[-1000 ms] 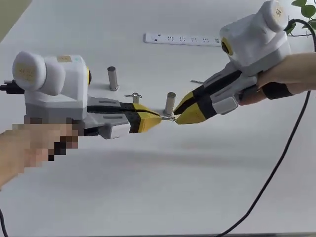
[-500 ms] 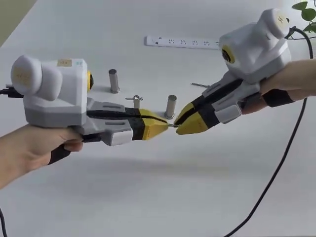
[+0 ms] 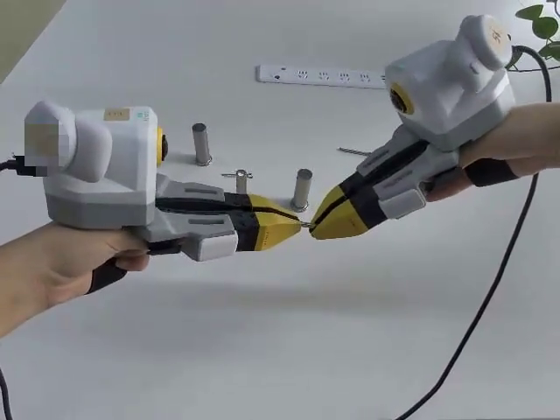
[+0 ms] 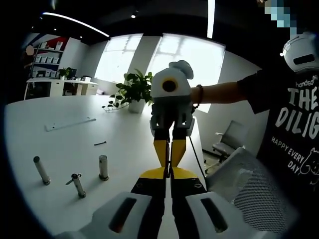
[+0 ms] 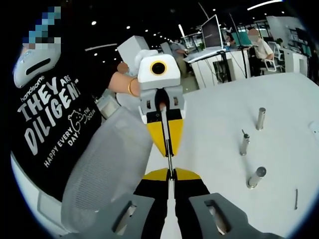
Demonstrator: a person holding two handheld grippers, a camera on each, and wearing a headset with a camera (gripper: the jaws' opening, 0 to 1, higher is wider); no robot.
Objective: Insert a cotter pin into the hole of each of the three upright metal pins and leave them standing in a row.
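One cotter pin [image 3: 305, 225] pinched between left gripper [image 3: 291, 230] and right gripper [image 3: 318, 229] jaws.

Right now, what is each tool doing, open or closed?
Left tool: closed on the cotter pin.
Right tool: closed on the same cotter pin.

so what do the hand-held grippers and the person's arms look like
The left hand-held gripper and right hand-held gripper have white-grey bodies, black jaws with yellow wedge tips. A black cable trails from the right one. Black T-shirt with white lettering, a bracelet at the left wrist.
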